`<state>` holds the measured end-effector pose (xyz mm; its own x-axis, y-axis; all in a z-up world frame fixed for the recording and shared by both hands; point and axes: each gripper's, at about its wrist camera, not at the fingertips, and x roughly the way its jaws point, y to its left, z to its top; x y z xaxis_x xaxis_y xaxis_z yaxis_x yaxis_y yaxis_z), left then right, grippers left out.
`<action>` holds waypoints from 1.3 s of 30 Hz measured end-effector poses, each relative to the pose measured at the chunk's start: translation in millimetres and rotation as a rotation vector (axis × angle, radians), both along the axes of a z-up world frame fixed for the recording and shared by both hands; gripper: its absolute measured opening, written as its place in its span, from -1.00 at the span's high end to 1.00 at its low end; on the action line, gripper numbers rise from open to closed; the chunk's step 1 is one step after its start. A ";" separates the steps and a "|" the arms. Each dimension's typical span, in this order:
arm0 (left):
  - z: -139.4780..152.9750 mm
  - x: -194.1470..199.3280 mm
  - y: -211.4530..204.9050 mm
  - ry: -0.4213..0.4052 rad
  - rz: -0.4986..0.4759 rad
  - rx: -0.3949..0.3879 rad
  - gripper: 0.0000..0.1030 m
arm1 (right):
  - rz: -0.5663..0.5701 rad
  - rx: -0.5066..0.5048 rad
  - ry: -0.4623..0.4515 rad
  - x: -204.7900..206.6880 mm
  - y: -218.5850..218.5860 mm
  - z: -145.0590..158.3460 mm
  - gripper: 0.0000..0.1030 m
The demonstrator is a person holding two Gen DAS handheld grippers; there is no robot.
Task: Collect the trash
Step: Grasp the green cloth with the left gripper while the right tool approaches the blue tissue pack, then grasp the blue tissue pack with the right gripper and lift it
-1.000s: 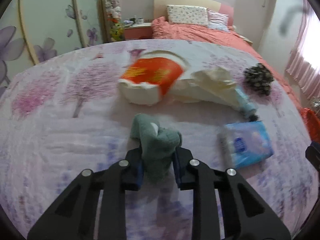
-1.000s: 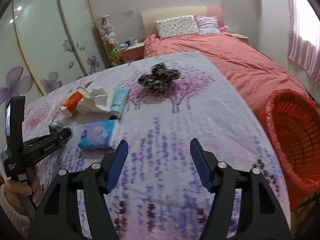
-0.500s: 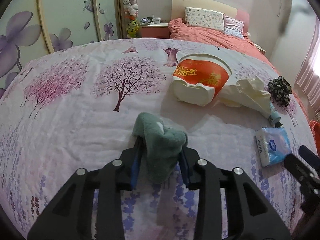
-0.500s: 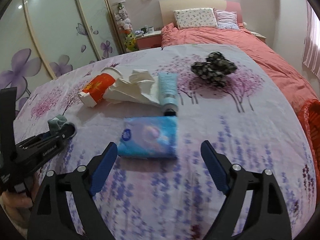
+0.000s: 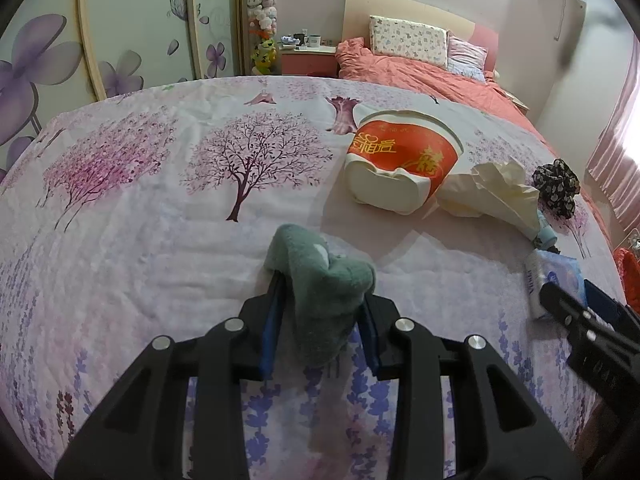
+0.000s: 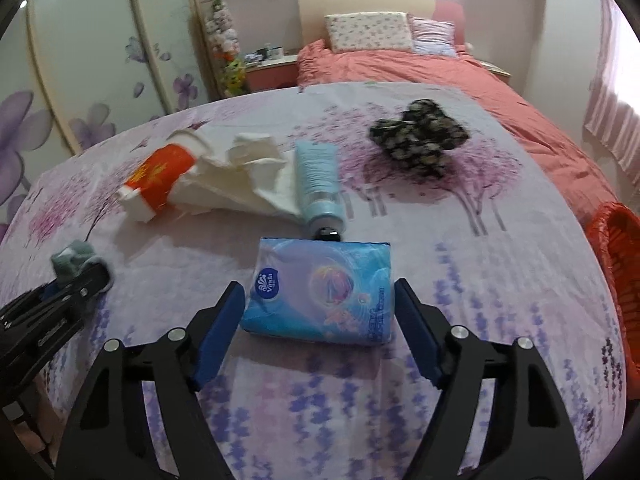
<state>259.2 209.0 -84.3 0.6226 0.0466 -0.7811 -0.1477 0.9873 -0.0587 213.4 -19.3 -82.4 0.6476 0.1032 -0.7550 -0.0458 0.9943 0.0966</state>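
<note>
My left gripper [image 5: 320, 312] is shut on a green sock [image 5: 324, 284], held just above the floral sheet; the sock also shows in the right wrist view [image 6: 76, 262]. My right gripper [image 6: 320, 312] is open, its blue pads either side of a blue tissue pack [image 6: 320, 292] lying on the sheet, also seen in the left wrist view [image 5: 554, 280]. A crushed red and white paper cup [image 5: 400, 160] [image 6: 160, 180], crumpled white paper [image 5: 492, 192] [image 6: 244, 176], a pale blue tube [image 6: 320, 180] and a black flowered cloth [image 6: 416, 140] [image 5: 556, 184] lie beyond.
A red basket [image 6: 616, 280] stands at the right edge of the floral sheet [image 6: 480, 280]. A pink bed [image 6: 400, 64] with pillows, a nightstand and wardrobe doors [image 5: 120, 40] are behind.
My right gripper moved left and forward to the tissue pack, which now sits between its open fingers. My left gripper drew back with the sock still held.
</note>
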 end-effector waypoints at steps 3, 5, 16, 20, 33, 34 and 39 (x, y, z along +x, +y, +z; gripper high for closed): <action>-0.1 0.0 0.2 0.000 0.000 0.001 0.31 | -0.007 0.000 0.004 1.8 0.5 -1.0 -0.45; -0.1 0.0 0.2 0.001 0.000 0.002 0.31 | -0.009 -0.014 0.004 3.6 4.7 -1.3 -0.46; 0.6 -2.5 0.5 -0.003 -0.014 0.005 0.53 | -0.002 -0.009 0.008 1.6 -4.6 -1.0 -0.37; 1.6 -5.4 2.5 -0.008 -0.014 -0.018 0.59 | -0.010 0.010 -0.014 -5.4 -16.6 2.9 -0.36; 1.4 -5.9 -5.0 0.000 -0.009 0.015 0.58 | -0.063 -0.042 0.045 4.7 -14.2 -7.8 -0.44; 1.8 -5.8 -4.9 -0.001 -0.010 0.015 0.58 | -0.050 -0.033 0.041 3.7 -15.0 -6.6 -0.43; 7.1 -9.0 -2.2 -0.012 -0.017 -0.012 0.60 | -0.042 0.006 -0.008 -9.1 -29.8 5.1 -0.43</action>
<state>250.2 206.8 -77.2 0.6327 0.0262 -0.7740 -0.1297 0.9889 -0.0725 204.3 -49.1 -77.3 0.6573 0.0802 -0.7493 -0.0046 0.9947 0.1024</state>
